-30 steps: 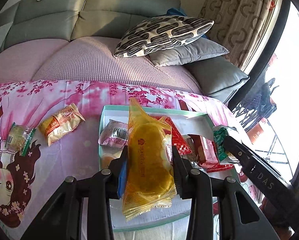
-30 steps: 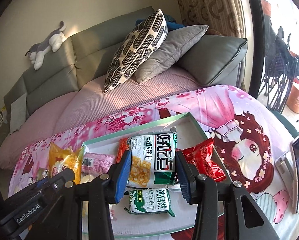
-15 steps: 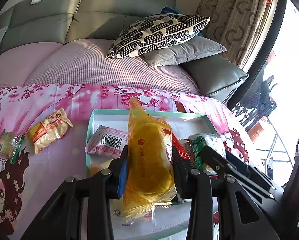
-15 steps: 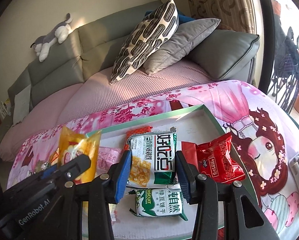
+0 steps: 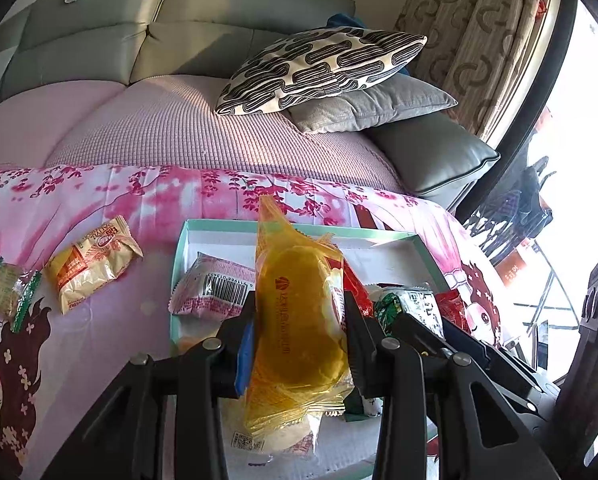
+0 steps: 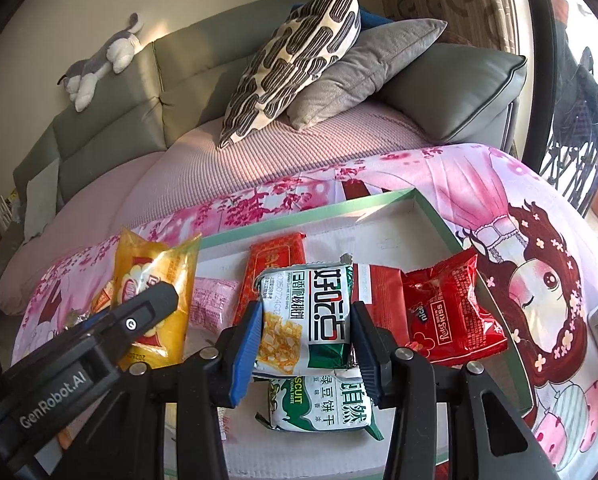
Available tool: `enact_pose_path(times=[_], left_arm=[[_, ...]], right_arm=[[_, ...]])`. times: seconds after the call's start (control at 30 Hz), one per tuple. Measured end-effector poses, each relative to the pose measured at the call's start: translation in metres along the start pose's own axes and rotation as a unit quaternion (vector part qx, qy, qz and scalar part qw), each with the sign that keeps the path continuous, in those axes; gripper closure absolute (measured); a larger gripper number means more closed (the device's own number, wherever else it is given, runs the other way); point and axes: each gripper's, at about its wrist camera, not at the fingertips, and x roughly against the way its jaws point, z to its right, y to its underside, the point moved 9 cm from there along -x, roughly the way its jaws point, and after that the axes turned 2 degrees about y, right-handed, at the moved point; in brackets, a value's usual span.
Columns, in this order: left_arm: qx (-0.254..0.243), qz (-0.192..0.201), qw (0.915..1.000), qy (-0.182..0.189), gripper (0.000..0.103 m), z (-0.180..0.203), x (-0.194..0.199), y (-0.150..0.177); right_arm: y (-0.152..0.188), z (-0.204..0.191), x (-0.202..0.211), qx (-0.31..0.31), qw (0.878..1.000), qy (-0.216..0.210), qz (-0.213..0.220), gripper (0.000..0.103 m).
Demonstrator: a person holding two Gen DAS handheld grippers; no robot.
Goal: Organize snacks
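I am taking the mint-edged tray (image 6: 439, 220) on the pink printed desk (image 6: 539, 208) as my landmark.

Left tool (image 5: 299, 332): I am gripping the yellow transparent packet (image 5: 299, 320) between both fingers. The packet is standing upright above the tray's near-left part. Under it a pale packet (image 5: 275, 436) is lying on the tray floor.

Right tool (image 6: 305, 340): I am clamping the white-and-green packet (image 6: 311, 312) between the blue-padded fingers (image 6: 245, 344). I am holding it over the middle of the tray, with a green biscuit packet (image 6: 323, 408) lying directly under it.

Inside the tray:
- A pink barcode packet (image 5: 215, 288) is lying at the left side.
- An orange-red flat packet (image 6: 275, 260) is lying behind the right tool's load.
- A bright red packet (image 6: 447, 312) is leaning on the right wall.

Outside the tray, to its left on the desk:
- An orange-and-white snack bag (image 5: 91, 268) is lying near the tray.
- A small green-trimmed wrapper (image 5: 11, 292) is lying farther left.

Behind the desk a sofa (image 5: 179, 120) is carrying a patterned cushion (image 5: 319, 68).
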Motion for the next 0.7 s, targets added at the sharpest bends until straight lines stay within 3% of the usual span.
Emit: enact_pose_path(times=[0.7], left_arm=[[0.006,0.003,0.9999,0.014,0.063,0.0030,-0.0034,-0.0009]], right_arm=[[-0.0002,0.0013,0.0015,0.000,1.000,0.004,-0.001,0.056]])
